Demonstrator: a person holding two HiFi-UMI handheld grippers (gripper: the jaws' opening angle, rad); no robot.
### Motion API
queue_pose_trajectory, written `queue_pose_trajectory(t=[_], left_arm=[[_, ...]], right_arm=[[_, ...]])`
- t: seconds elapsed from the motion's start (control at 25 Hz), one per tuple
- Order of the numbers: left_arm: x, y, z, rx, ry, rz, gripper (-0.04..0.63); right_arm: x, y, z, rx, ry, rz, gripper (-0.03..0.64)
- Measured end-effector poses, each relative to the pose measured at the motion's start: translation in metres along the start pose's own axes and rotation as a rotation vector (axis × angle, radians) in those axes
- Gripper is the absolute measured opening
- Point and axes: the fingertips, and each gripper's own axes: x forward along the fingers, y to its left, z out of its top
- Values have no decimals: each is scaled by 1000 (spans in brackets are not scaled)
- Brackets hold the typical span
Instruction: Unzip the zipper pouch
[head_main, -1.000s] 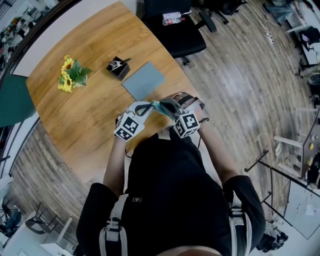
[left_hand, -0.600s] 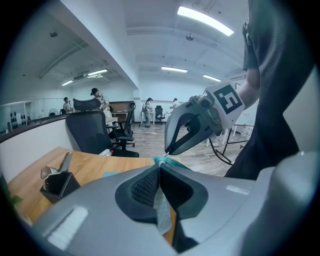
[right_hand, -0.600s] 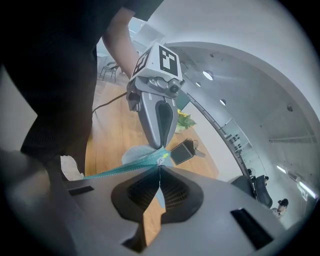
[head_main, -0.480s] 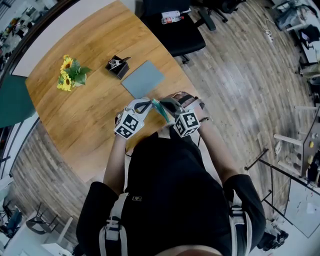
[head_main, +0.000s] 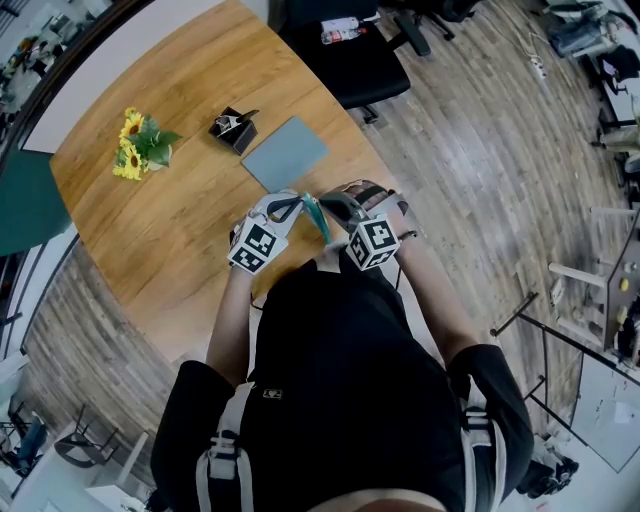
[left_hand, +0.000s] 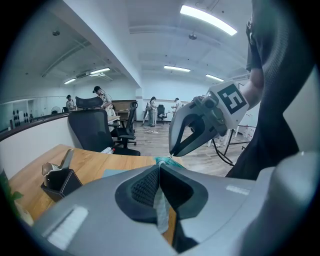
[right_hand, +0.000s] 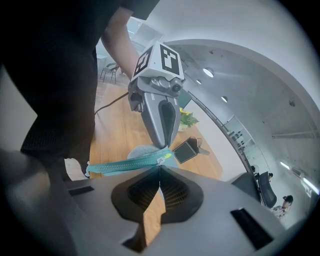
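I have the pouch (head_main: 315, 215) lifted off the table (head_main: 170, 230). It hangs in the air btw. my two grippers, close in front of the torso and above the near table edge.

The left gripper (left_hand: 160, 166) is closed w/ a pale strip of the pouch cloth pinched between its pads, and the cloth hangs down under the jaws. The right gripper (right_hand: 160, 169) has its jaws together as well, and their tips sit exactly at the slider (right_hand: 163, 159). So I judge it is pinching the small pull tab there, but the tab is too small to be sure. The teal zipper (right_hand: 122, 163) runs from the slider toward the torso and its teeth look joined all along. In my opinion the opening is not started yet.

Handling: the pouch is thin cloth, v. light and soft, w/ no stiffness of its own. It will fold and follow the pull if it is not kept stretched. The left gripper holds the cloth end just beside the slider, which I think is the correct place. It must hold firm as the anchor and not be on the tape in the slider's way. The tab is little and prob. smooth, so it can slip out of the pads if I pull at an angle. Better to pull straight along the teeth line, slowly, w/ the tape kept tight.
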Motion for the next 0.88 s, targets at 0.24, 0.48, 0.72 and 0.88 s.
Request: queue_pose_trajectory(t=[0.24, 0.48, 0.72, 0.88], left_arm=[[1, 1, 2, -11, -1, 12, 8], [-1, 3, 2, -26, 1, 31, 9], [4, 6, 10, -59, -3, 60, 9], [6, 11, 14, -77, -7, 84, 8]], right_arm=[[-1, 1, -2, -15, 8, 10, 5], [-1, 1, -2, -33, 3, 18, 5], [-5, -5, -9, -45, -4, 22, 5], [-7, -9, -14, -45, -14, 25, 5]])
